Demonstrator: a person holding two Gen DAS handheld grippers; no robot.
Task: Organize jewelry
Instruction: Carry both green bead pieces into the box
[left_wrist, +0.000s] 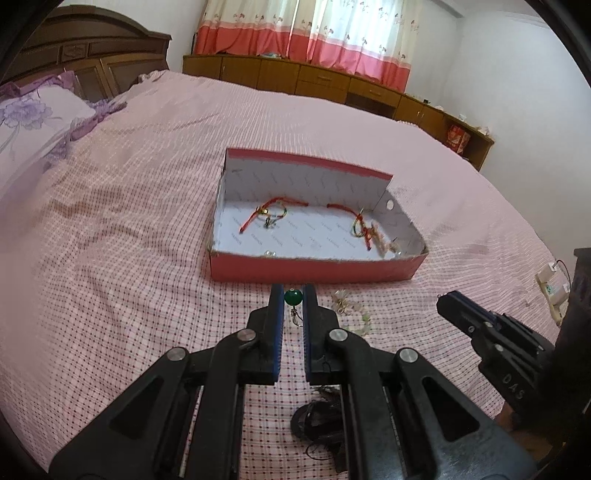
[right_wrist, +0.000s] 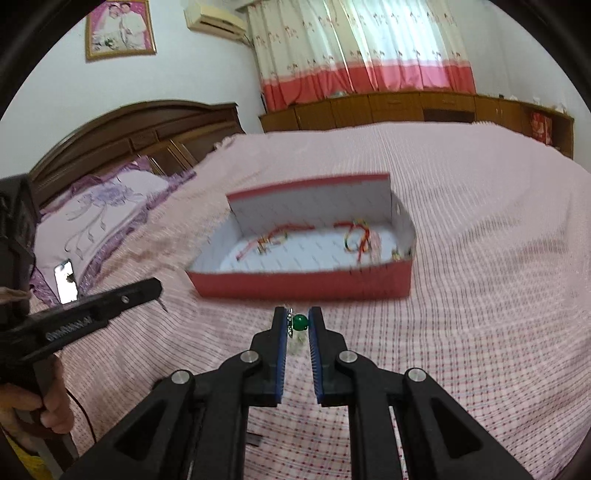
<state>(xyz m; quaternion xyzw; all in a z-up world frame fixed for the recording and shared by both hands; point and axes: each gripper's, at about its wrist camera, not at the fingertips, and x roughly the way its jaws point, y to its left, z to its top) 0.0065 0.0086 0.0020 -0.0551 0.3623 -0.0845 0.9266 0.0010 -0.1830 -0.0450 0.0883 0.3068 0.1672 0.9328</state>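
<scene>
Just in front of the red box (left_wrist: 314, 267), the left hand-held gripper (left_wrist: 293, 291) pinched a green bead earring (left_wrist: 294, 297); the right hand-held gripper (right_wrist: 297, 314) pinched the twin earring (right_wrist: 300, 322) (light, smooth, probably slippery: better gripped by the bead than the wire).

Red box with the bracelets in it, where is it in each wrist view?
Left wrist: red box centre frame, just beyond the left tongs pinching a green bead.
Right wrist: red box centre, beyond the right tongs, also pinching a green bead.
Shared landmark: the pink-and-white curtain behind.
</scene>
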